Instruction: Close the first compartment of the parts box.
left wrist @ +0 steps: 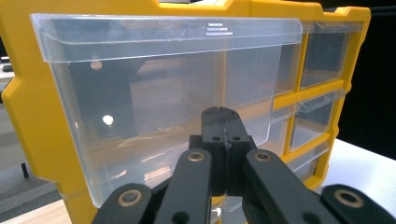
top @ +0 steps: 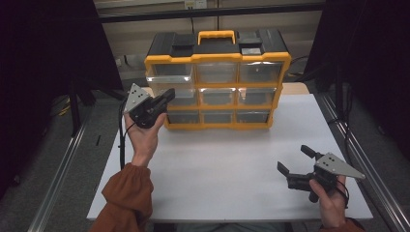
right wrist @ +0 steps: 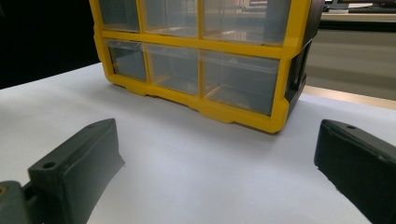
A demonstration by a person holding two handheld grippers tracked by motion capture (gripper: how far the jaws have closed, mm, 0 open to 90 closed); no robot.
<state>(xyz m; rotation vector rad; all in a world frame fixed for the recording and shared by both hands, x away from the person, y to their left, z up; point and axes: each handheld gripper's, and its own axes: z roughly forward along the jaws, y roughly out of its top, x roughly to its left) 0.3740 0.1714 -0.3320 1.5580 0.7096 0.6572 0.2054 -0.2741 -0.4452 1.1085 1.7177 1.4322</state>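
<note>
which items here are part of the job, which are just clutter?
In the job:
- yellow-and-black plastic organiser cabinet with clear drawers
- clear top-left drawer, pulled out
- left gripper, jaws shut, at that drawer
- right gripper, open, resting near the table's front

Just there:
- white table
- black curtains

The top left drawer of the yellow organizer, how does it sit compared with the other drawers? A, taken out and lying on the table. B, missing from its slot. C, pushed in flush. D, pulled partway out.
D: the top left drawer juts forward from the organizer, with the shut left tool right at its clear front.
</note>
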